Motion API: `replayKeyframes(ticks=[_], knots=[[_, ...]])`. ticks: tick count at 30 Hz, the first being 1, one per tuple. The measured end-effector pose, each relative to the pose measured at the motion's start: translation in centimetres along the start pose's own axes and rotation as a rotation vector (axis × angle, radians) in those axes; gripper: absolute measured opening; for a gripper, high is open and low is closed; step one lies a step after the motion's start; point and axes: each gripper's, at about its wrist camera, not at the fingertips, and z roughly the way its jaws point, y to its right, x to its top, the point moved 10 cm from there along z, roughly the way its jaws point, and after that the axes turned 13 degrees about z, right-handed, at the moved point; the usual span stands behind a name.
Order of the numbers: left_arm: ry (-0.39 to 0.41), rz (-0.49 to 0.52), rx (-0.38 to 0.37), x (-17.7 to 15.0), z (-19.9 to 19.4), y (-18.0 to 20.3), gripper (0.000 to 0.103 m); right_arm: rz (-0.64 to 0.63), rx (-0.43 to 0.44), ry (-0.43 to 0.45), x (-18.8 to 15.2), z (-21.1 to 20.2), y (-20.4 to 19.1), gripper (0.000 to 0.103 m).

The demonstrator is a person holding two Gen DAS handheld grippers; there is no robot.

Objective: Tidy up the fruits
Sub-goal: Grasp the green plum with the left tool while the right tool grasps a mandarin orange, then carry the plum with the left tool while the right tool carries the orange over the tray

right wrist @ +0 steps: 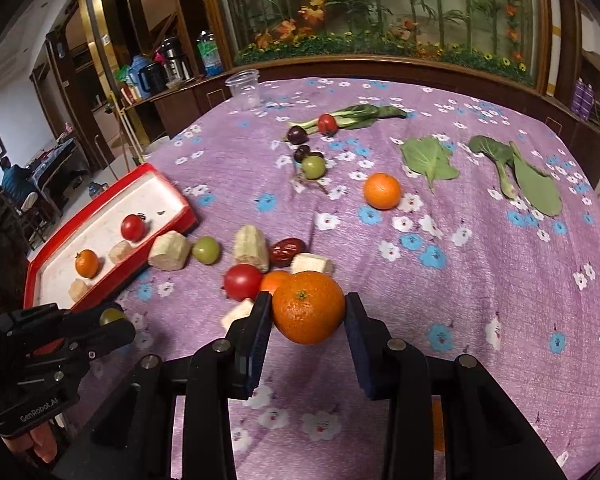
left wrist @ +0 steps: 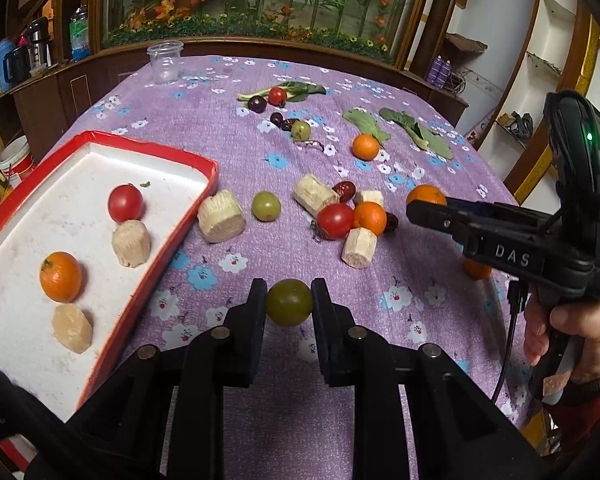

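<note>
My left gripper [left wrist: 289, 300] is shut on a green round fruit [left wrist: 289, 302], held above the purple flowered cloth [left wrist: 228, 128] beside the red-rimmed white tray [left wrist: 168, 232]. The tray holds a red tomato [left wrist: 125, 203], an orange [left wrist: 60, 276] and two pale cane pieces [left wrist: 131, 243]. My right gripper [right wrist: 306, 310] is shut on an orange [right wrist: 308, 307], held above the cloth; it also shows in the left wrist view [left wrist: 426, 208]. Loose on the cloth are a tomato [left wrist: 335, 221], oranges [left wrist: 366, 146], a green fruit [left wrist: 266, 206] and cane chunks [left wrist: 221, 219].
Green leaves [right wrist: 430, 158] and dark fruits [right wrist: 297, 135] lie farther back on the cloth. A clear plastic cup [left wrist: 165, 61] stands at the far edge. A wooden cabinet with a plant display [right wrist: 380, 12] is behind the table.
</note>
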Motion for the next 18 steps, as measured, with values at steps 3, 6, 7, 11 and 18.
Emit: replayKeyframes(ticks=[3, 6, 7, 11, 18], knots=[[0.008, -0.008, 0.004, 0.1, -0.3, -0.5, 0.019, -0.010, 0.010, 0.001, -0.1, -0.1, -0.7, 0.037], [0.014, -0.015, 0.008, 0.3, -0.6, -0.9, 0.019, -0.018, 0.019, 0.001, -0.1, -0.3, -1.3, 0.037], [0.016, -0.019, 0.009, 0.3, -0.7, -1.0, 0.019, -0.020, 0.022, 0.002, -0.1, -0.3, -1.5, 0.037], [0.028, -0.034, 0.020, 0.4, -1.4, -1.9, 0.019, -0.033, 0.037, 0.003, -0.2, -0.5, -2.4, 0.037], [0.044, -0.075, 0.050, 0.0, -2.6, -4.3, 0.019, -0.056, 0.071, -0.001, -0.2, -0.6, -4.3, 0.037]])
